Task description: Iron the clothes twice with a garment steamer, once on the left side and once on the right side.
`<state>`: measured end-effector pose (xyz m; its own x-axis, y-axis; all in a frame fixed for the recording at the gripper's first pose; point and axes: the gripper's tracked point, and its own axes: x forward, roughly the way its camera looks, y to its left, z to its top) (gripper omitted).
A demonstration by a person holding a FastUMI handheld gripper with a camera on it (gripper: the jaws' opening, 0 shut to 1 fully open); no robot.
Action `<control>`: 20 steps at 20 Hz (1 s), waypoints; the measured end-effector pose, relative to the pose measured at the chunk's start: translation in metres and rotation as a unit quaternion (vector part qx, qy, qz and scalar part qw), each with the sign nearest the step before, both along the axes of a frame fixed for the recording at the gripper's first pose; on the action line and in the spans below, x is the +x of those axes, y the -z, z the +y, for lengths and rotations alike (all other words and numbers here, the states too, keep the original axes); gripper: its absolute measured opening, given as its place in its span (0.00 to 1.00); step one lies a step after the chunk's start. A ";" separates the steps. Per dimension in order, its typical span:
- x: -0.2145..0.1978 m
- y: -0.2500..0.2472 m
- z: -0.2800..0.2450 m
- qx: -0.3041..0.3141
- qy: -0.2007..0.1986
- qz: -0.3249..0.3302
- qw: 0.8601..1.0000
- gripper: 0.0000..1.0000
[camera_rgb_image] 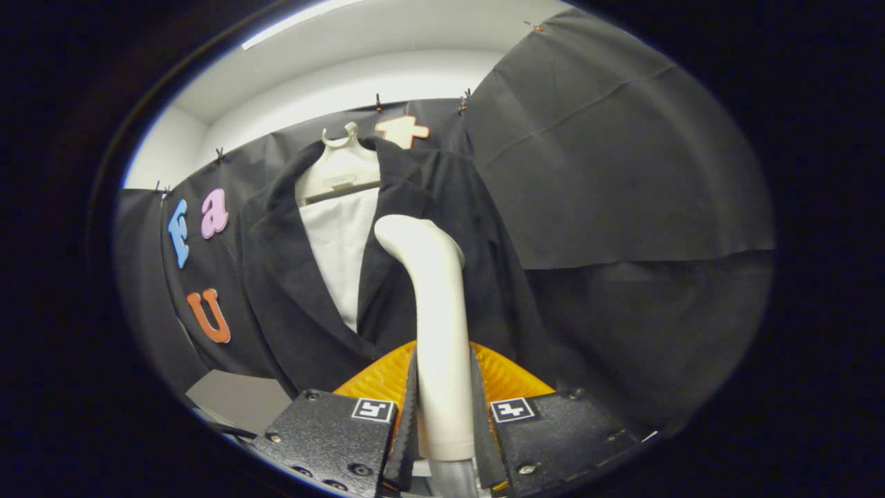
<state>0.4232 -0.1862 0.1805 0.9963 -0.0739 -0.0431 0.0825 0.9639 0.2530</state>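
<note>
Steamer point(434, 325) clamped upright between both fingers of the gripper point(442, 415), head bent toward the black jacket point(442, 228) hanging on a white hanger point(340, 169) just ahead. Best pressed flat to one front panel, then drawn slowly downward. Held low, aimed slightly upward, centred near the right-hand lapel.

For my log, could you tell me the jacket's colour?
Black, seen in the gripper view: jacket behind the steamer the gripper holds.

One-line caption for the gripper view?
Gripper shut on the steamer, its head against the black jacket on a hanger.
</note>
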 end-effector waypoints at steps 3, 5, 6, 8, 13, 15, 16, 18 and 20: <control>-0.002 0.019 0.003 -0.005 0.002 0.018 1.000 0.38; -0.004 0.032 0.004 -0.008 0.003 0.029 1.000 0.38; -0.006 0.037 0.006 -0.010 0.003 0.033 0.999 0.38; -0.006 0.047 0.005 -0.013 0.005 0.043 0.999 0.37; -0.011 0.073 0.005 -0.015 0.007 0.067 0.998 0.38; -0.013 0.083 0.005 -0.018 0.009 0.078 0.997 0.38; -0.014 0.089 0.006 -0.019 0.008 0.083 0.996 0.38; -0.016 0.099 0.008 -0.021 0.009 0.093 0.995 0.38; -0.017 0.106 0.009 -0.027 0.010 0.101 0.994 0.38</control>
<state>0.4063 -0.1773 0.0741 0.9658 -0.1016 -0.2384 0.1462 0.9732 0.1773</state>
